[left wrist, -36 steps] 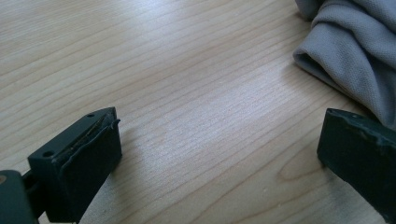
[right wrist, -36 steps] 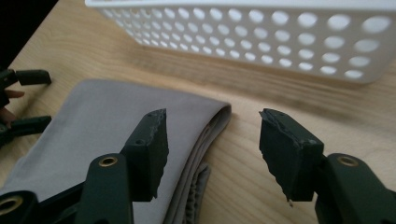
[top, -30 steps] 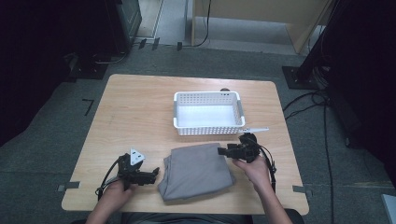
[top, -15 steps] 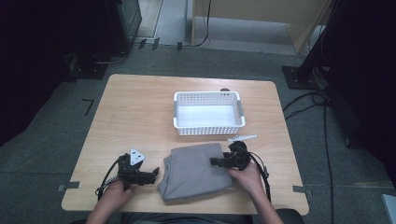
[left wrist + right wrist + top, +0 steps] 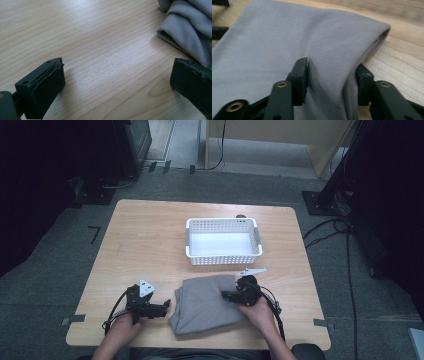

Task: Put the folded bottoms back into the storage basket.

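A folded grey cloth [image 5: 205, 307] lies on the wooden table [image 5: 150, 240] near its front edge. My right gripper [image 5: 223, 295] rests on the cloth's right part, pointing left. In the right gripper view its jaws [image 5: 332, 72] straddle a raised fold of the cloth [image 5: 287, 37] and press it from both sides. My left gripper [image 5: 167, 306] lies on the table just left of the cloth, pointing at it. Its jaws [image 5: 116, 80] stand wide apart over bare wood, and the cloth's folded edge [image 5: 190, 30] is just beyond the right jaw.
A white perforated basket [image 5: 187, 240] stands empty behind the cloth, at the table's middle. Bare wood spreads to the left and back left. Cables trail from both grippers toward the front edge.
My right gripper has slid left from the cloth's right edge onto the cloth and taken a fold between its jaws. The left gripper has stayed put.
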`<state>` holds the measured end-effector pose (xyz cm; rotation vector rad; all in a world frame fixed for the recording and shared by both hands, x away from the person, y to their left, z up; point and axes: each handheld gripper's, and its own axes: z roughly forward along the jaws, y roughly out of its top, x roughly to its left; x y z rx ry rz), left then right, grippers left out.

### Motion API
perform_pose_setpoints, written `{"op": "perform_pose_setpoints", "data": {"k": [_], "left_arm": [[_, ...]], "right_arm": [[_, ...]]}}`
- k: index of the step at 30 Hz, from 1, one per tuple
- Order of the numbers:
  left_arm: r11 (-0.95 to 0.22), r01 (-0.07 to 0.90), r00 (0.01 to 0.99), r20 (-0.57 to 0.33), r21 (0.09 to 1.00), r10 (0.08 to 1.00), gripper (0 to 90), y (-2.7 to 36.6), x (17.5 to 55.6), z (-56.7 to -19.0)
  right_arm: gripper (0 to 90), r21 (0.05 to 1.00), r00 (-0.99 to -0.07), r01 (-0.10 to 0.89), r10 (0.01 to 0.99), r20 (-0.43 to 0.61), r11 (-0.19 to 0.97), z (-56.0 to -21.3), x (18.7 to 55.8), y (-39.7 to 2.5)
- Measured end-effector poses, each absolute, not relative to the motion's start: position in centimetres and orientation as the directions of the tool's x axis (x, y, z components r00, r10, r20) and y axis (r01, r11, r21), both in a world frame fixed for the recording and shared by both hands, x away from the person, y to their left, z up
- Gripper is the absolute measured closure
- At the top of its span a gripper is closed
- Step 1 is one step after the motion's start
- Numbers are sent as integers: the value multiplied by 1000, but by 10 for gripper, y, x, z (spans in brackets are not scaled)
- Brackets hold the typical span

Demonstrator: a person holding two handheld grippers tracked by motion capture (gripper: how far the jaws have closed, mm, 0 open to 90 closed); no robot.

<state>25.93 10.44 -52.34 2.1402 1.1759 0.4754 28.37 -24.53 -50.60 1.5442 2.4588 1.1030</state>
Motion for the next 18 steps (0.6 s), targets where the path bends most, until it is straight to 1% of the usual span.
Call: {"op": "perform_pose_setpoints", "data": {"k": [2,4,5,6,7,8,11,14,18], "left_arm": [[-391,613,533,6,686,846,0,104,259,-523],[-393,613,534,7,685,845,0,104,259,-523],[-392,613,533,6,686,846,0,104,259,-523],[-393,613,534,7,685,846,0,104,259,-523],[-393,613,534,7,685,846,0,104,259,-523],[-393,613,534,7,685,845,0,104,259,-523],[-393,614,534,7,685,846,0,104,259,-523],[-394,614,534,7,684,845,0,104,259,-523],[-394,614,534,7,684,845,0,104,259,-523]], "right_arm": [[596,575,-505,777,798,329,256,-506,286,-246],[638,561,-492,793,794,357,239,-506,287,-247],[638,561,-492,793,794,357,239,-506,287,-247],[656,549,-485,802,792,370,235,-506,288,-248],[680,538,-478,811,792,381,230,-506,289,-248],[745,504,-447,840,785,428,204,-503,292,-251],[759,458,-423,866,785,453,202,-498,297,-250],[762,406,-379,898,770,514,171,-495,302,-253],[764,385,-352,914,727,589,130,-484,306,-259]]}}
